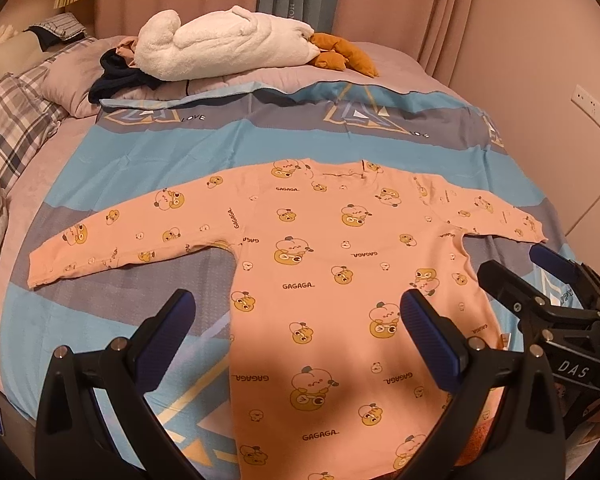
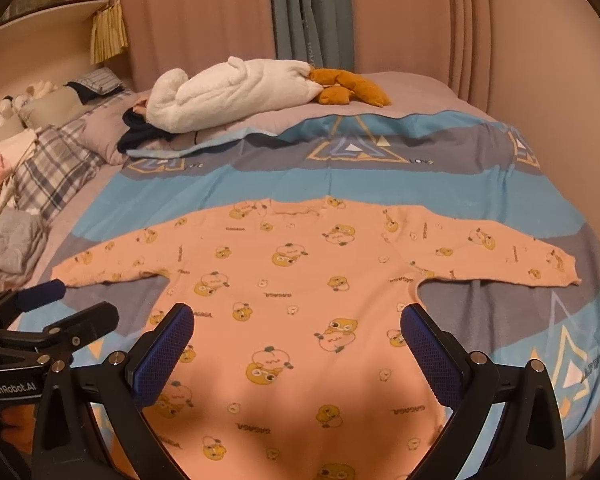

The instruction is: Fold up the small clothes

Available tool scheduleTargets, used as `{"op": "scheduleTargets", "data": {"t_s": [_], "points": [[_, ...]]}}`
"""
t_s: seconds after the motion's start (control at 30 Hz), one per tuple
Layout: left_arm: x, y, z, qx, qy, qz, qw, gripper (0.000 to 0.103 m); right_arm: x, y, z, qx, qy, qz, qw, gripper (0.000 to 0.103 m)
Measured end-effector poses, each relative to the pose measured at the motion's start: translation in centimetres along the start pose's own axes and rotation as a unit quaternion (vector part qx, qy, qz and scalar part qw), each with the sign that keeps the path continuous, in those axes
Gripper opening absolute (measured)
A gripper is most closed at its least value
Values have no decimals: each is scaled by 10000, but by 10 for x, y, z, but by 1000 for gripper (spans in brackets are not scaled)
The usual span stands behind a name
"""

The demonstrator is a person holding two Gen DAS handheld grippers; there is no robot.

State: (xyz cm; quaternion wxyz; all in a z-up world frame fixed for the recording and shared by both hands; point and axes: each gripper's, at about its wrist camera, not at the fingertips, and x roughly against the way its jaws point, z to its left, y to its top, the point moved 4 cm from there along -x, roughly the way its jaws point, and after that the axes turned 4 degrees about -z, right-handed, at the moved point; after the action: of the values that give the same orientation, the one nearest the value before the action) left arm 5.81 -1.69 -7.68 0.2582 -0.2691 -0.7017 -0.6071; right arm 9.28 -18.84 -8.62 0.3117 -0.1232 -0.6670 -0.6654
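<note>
garment: a small pink long-sleeved top printed with yellow cartoon ducks and "gagaga" lettering is laid flat on the bed, front down or up cannot be told; collar is turned away from the cameras, hem toward them.
sleeves: both are spread out sideways, flat on the cover, nothing folded over.
surface: a blue and grey bedcover with triangle motifs is spread under the top.
left gripper: black frame with blue textured pads; the jaws are held wide apart above the lower body of the top, nothing between them.
right gripper: same build; the jaws are likewise spread wide over the lower body, nothing clasped; contact with the cloth cannot be told.
relation: each gripper is seen at the edge of the other's view, side by side near the hem.
background: a white fluffy plush toy with orange feet is lying at the far end of the bed; a plaid pillow is seen at the left.
</note>
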Motion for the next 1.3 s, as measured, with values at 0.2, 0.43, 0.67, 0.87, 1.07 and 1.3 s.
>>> {"op": "scheduleTargets", "data": {"t_s": [0.2, 0.43, 0.67, 0.87, 1.07, 1.3], "points": [[-1, 0, 4, 76, -32, 40, 10000, 102, -1, 0, 2, -33, 106, 47, 9999, 102], [-3, 0, 8, 195, -94, 94, 9997, 102, -2, -2, 2, -47, 138, 119, 9998, 102], [-5, -2, 10, 238, -143, 145, 9995, 102, -2, -2, 1, -162, 204, 175, 9995, 102], [-6, -3, 11, 211, -108, 155, 9996, 102, -1, 0, 2, -186, 206, 163, 9995, 102], [-6, -3, 10, 152, -123, 126, 9997, 102, -2, -1, 1, -239, 248, 240, 9991, 102], [-3, -2, 7, 73, -160, 106, 9998, 102, -3, -4, 3, -125, 91, 278, 9995, 102]]}}
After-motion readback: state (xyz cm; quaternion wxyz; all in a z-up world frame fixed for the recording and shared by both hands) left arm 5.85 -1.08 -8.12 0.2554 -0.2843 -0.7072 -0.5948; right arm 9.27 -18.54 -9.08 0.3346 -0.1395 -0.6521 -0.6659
